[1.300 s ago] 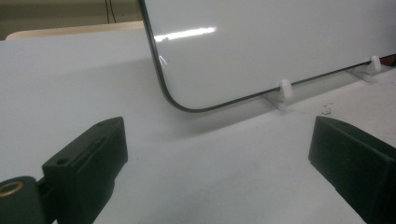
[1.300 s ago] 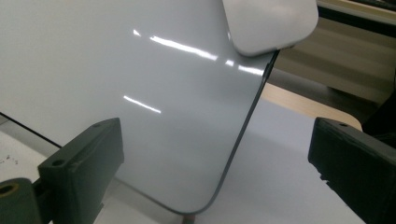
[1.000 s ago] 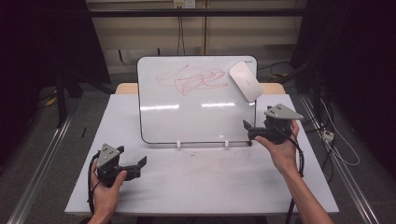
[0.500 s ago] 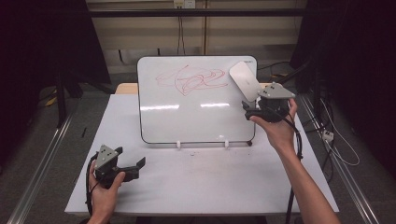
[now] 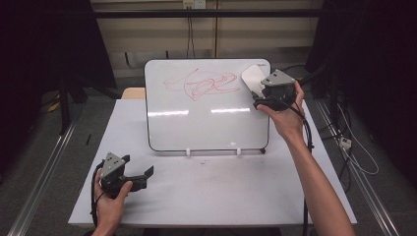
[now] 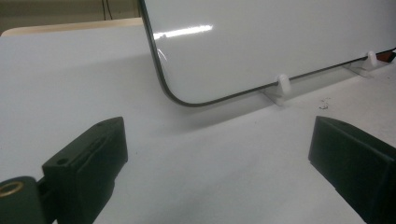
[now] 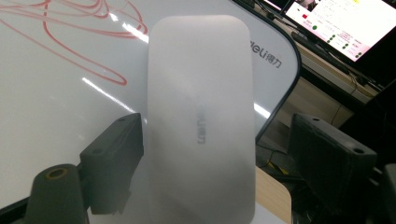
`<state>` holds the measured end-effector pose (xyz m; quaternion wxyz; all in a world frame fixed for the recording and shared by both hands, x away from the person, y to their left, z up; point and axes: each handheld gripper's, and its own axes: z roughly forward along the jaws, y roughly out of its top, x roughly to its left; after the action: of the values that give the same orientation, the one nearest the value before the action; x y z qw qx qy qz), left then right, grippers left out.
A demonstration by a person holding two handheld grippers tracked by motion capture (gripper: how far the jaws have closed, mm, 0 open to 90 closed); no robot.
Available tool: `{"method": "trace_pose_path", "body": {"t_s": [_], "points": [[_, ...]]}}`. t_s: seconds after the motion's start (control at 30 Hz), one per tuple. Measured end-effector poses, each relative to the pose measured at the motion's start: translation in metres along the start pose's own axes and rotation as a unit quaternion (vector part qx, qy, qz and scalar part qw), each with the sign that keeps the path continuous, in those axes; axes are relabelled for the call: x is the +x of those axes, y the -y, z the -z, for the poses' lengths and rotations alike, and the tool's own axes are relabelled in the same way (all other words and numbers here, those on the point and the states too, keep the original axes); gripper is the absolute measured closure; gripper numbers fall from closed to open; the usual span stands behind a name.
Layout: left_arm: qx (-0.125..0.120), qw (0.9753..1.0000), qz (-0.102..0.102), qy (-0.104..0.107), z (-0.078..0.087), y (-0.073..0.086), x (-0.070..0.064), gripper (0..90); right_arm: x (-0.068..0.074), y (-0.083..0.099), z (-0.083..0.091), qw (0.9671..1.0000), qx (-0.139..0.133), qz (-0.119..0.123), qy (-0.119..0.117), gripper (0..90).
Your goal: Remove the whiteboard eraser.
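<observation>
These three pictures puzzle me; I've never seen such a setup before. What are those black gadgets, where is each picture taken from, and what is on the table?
A person holds a hand-operated two-jaw gripper in each hand. The high view looks down on a white table from above. On it stands a whiteboard with red scribbles. The other pictures come from cameras on the grippers. The left gripper rests open near the table's front, holding nothing. The right gripper is open around a white eraser at the board's upper right corner; the jaws have not closed on it.
</observation>
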<state>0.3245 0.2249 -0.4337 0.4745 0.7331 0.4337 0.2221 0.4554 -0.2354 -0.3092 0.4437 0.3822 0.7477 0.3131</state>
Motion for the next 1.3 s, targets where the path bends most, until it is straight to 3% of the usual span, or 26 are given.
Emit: {"method": "trace_pose_path", "body": {"t_s": [0.3,0.47,0.93,1.1,1.27,1.3], "points": [[0.002,1.0000,-0.001,-0.004,0.002,0.001,0.001,4.4,0.001,-0.001,-0.016,0.9997,0.023,0.001,-0.001,21.0],[0.001,1.0000,0.000,-0.005,0.002,0.001,0.002,4.4,0.006,-0.003,-0.023,0.9997,0.023,0.011,-0.002,29.7],[0.003,1.0000,-0.002,-0.004,0.004,0.001,0.002,4.4,0.008,-0.004,-0.025,0.9995,0.030,0.008,0.005,31.4],[0.004,1.0000,-0.002,-0.006,0.003,0.001,0.003,4.4,0.005,-0.005,-0.023,0.9995,0.032,0.003,-0.005,31.6],[0.005,1.0000,-0.003,-0.007,0.003,0.001,0.003,4.4,0.003,-0.005,-0.022,0.9994,0.031,-0.013,-0.013,31.6],[0.004,1.0000,-0.002,-0.006,0.003,0.001,0.002,4.4,0.000,-0.004,-0.021,0.9990,0.029,-0.026,-0.022,31.6]]}}
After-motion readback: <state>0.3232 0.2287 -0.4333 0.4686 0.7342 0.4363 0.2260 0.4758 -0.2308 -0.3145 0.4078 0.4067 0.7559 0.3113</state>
